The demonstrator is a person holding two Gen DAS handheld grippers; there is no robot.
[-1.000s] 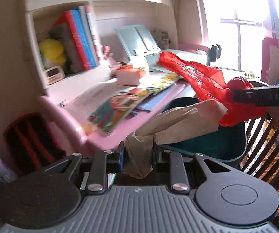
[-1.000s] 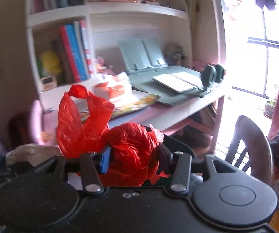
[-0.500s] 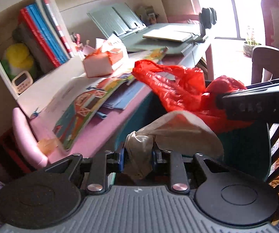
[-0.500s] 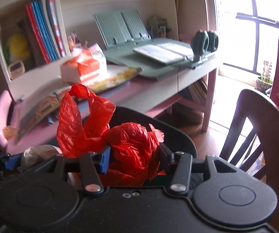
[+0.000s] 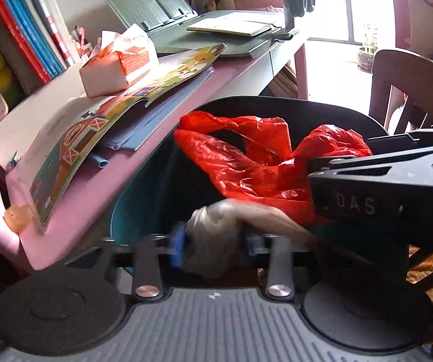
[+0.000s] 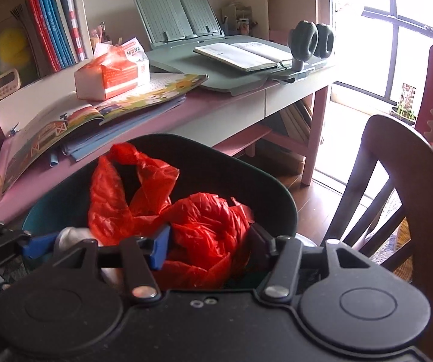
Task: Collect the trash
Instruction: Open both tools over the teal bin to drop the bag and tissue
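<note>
The red plastic bag (image 6: 204,235) is being held over the open mouth of the dark bin (image 6: 279,199), between the jaws of the right gripper (image 6: 208,249), which are being opened; the crumpled plastic is filling the gap, and whether the pads are pressing on it cannot be told. The bag's loose handles (image 5: 234,138) are being draped forward across the bin's opening. Just beside it, a pale crumpled wad (image 5: 216,241) is being carried between the jaws of the left gripper (image 5: 213,242), which are likewise being opened; this part is blurred, and contact with the pads cannot be judged. The wad is also positioned above the bin (image 5: 144,199), close to the near rim. The two grippers are being kept side by side, the right one crossing the right edge of the left wrist view. Beyond the bin, a pink desk (image 6: 216,111) is being occupied by an open picture book (image 6: 101,111), a tissue pack (image 6: 111,75) and an open notebook (image 6: 246,54) on a green stand. A wooden chair (image 6: 397,163) is standing to the right of the bin.
</note>
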